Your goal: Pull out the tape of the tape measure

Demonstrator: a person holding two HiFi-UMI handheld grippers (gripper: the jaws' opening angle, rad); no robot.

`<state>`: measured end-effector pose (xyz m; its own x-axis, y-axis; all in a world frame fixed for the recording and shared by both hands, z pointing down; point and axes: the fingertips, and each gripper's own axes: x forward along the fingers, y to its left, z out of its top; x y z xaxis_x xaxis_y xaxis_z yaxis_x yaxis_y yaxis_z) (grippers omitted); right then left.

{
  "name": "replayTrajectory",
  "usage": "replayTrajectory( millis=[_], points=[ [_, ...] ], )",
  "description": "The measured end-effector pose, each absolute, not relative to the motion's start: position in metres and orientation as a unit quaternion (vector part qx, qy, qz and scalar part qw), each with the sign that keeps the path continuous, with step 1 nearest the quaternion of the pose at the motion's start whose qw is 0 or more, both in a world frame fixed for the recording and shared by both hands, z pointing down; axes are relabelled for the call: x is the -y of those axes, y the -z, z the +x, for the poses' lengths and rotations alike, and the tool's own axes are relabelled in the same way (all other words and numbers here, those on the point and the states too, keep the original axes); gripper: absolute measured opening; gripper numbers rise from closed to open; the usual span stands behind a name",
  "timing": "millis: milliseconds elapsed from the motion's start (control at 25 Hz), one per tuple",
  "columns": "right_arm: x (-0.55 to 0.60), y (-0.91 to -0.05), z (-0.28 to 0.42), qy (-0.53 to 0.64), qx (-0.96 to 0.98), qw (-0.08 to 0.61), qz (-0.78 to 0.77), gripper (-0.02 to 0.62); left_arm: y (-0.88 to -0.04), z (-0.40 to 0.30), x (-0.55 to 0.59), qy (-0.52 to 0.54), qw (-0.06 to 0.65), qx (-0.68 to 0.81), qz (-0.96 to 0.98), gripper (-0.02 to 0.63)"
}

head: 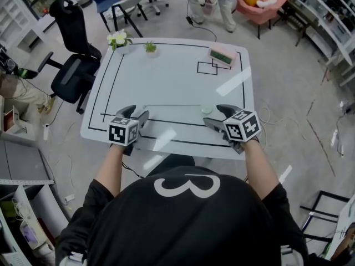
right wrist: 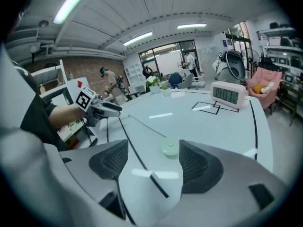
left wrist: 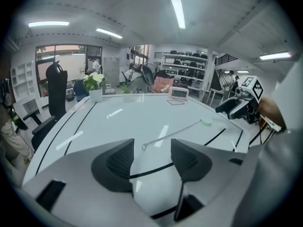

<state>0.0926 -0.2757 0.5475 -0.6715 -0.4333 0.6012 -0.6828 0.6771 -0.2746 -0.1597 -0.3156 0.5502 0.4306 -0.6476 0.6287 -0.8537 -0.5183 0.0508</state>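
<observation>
A small round pale-green tape measure (head: 206,109) lies on the white table (head: 172,76), near its front edge. Its thin tape (head: 172,105) is drawn out leftward and lies flat, ending in a small ring (left wrist: 143,147). My left gripper (head: 141,111) stands open just behind that ring, with nothing between its pads (left wrist: 120,161). My right gripper (head: 211,114) is open too. The green case (right wrist: 170,147) sits on the table just ahead of its jaws, and the pads (right wrist: 196,163) do not touch it. Each gripper view shows the other gripper across the table.
A pink clock with a green display (head: 222,56) stands at the back right beside black outlined squares (head: 207,67). A white flower pot (head: 118,40) and a small plant (head: 150,47) sit at the back left. A black office chair (head: 75,65) stands left of the table.
</observation>
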Motion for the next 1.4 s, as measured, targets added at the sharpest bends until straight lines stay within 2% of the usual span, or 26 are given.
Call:
replayTrajectory(
  millis=[200,440,640,760,920,1000,1400],
  points=[
    [0.238,-0.501,0.076,-0.247,0.909,0.164,0.293,0.256,-0.509,-0.135,0.279,-0.218,0.196,0.429,0.855,0.241],
    [0.211,-0.435,0.073,-0.217,0.929,0.089,0.286,0.118,-0.438,-0.099,0.244,-0.138,0.195,0.376,0.895,0.238],
    [0.19,-0.387,0.06,-0.186,0.944,0.042,0.27,0.011,-0.371,-0.065,0.216,-0.072,0.167,0.33,0.926,0.156],
    [0.178,-0.356,0.05,-0.192,0.947,-0.017,0.257,0.011,-0.334,-0.055,0.192,-0.057,0.14,0.295,0.943,0.109],
    [0.16,-0.319,0.032,-0.204,0.945,-0.085,0.242,0.011,-0.299,-0.06,0.162,-0.035,0.139,0.261,0.955,0.041],
    [0.149,-0.311,0.022,-0.196,0.947,-0.086,0.24,0.011,-0.288,-0.065,0.148,-0.028,0.133,0.239,0.961,0.006],
    [0.11,-0.307,0.008,-0.159,0.942,-0.067,0.289,0.009,-0.291,-0.062,0.116,-0.006,0.152,0.166,0.974,0.003]
  ],
)
